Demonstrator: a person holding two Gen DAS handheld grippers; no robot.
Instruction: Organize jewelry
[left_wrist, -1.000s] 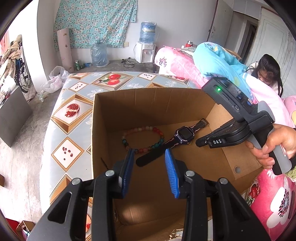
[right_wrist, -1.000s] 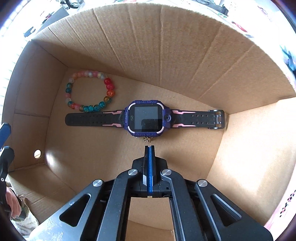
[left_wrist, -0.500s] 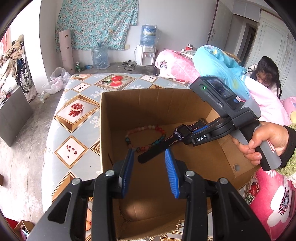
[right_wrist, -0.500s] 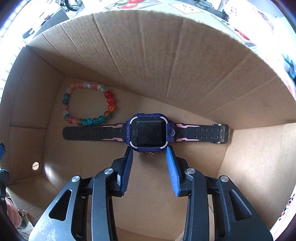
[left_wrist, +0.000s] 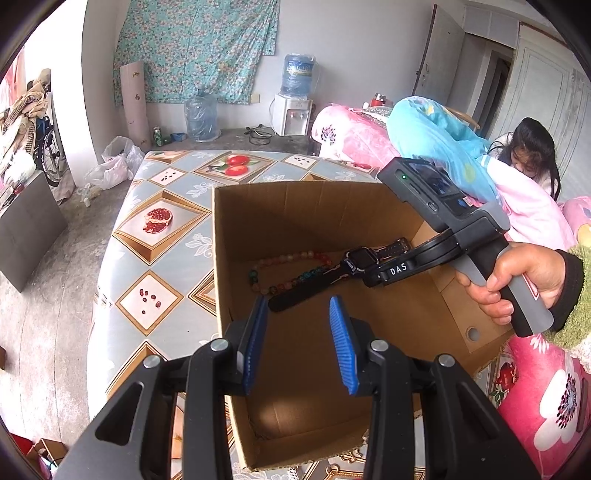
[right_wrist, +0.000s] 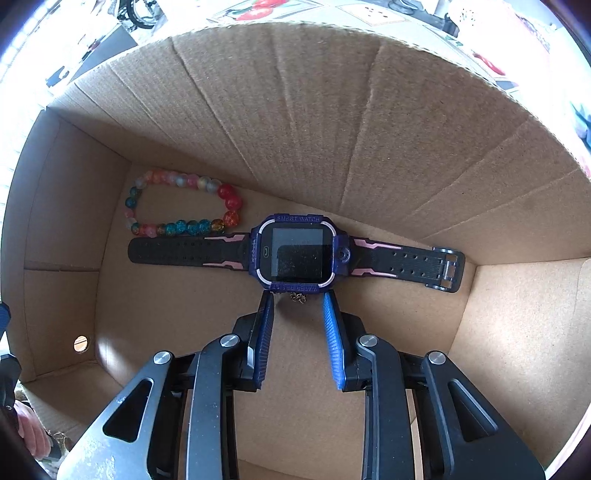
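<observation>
Inside the cardboard box, a purple watch lies flat on the floor, strap stretched left to right, with a bead bracelet touching its far-left strap. Right gripper sits low at the watch's near edge, jaws apart and empty; a small gold chain lies between the tips. Left gripper hovers at the box's near rim, jaws apart, empty. Judged step: placing items in the box. Next move likely calls for lifting clear without snagging the chain.

Right gripper jaws parted — nearer the watch.
</observation>
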